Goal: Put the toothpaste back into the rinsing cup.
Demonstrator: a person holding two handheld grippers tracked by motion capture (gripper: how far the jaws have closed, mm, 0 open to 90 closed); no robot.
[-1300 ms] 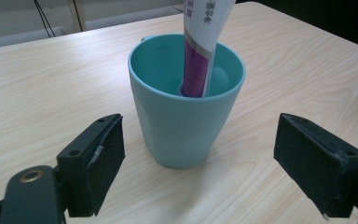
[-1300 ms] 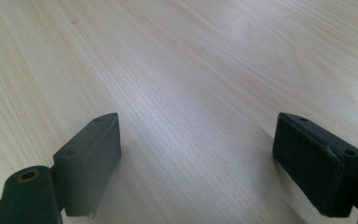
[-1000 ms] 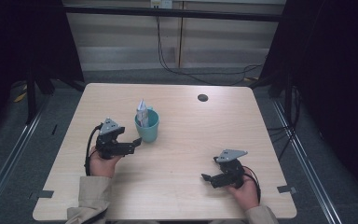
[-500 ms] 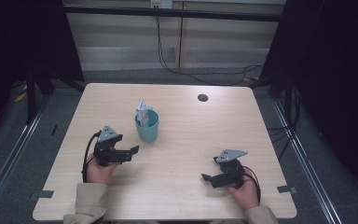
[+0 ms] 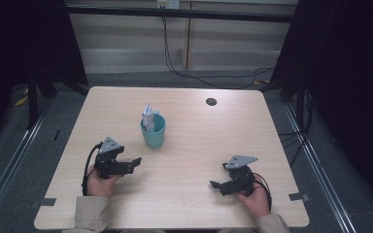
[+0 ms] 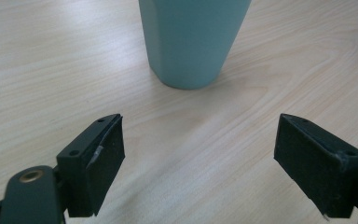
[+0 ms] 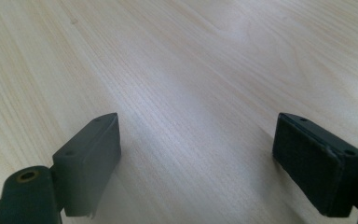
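The left gripper (image 5: 135,162) has drawn back toward the near left, its jaws spread wide and empty, well short of the teal cup (image 5: 153,131) holding a white packet (image 5: 148,116). The right gripper (image 5: 214,185) stays released, resting near right on the wooden table (image 5: 252,126).

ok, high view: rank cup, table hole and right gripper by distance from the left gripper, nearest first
1. Cup: teal, just ahead and to the right of the left gripper, a tube standing in it.
2. Right gripper: across the table's near edge, on the person's right.
3. Hole: dark, round, near the far edge of the table, right of centre.
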